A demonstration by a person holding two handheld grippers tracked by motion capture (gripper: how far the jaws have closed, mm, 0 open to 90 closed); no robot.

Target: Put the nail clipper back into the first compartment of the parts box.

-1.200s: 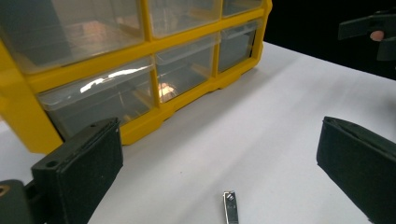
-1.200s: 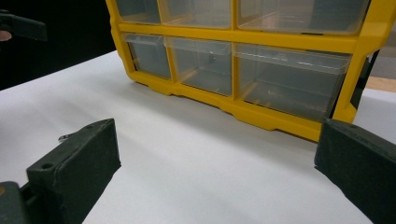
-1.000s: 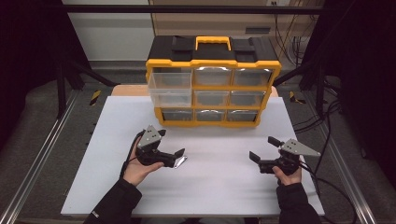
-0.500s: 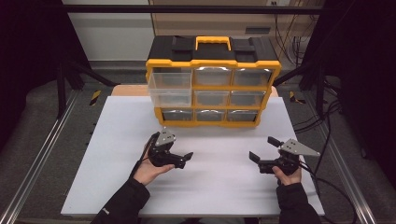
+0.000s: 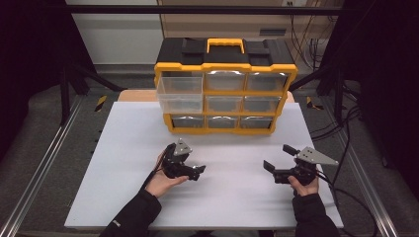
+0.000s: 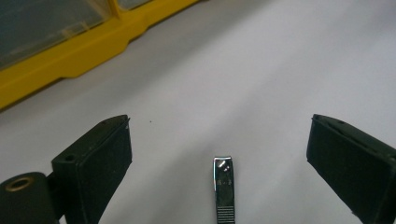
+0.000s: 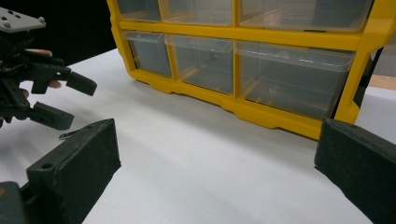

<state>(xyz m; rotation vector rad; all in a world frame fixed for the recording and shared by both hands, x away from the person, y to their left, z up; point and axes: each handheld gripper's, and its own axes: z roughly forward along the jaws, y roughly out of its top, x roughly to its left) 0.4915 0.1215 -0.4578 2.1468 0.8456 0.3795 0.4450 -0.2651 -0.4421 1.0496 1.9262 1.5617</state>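
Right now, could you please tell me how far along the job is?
Done: a left drawer of the organizer is pulled out. In hand: the open left tongs straddle the clipper lying on the table, not gripping it. Left: closing on it and, probably, dropping it in the drawer. The right tongs wait open.

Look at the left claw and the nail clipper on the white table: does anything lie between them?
Nothing visible does. The nail clipper lies flat on the bare white table between the open jaws of the left claw, untouched by either.
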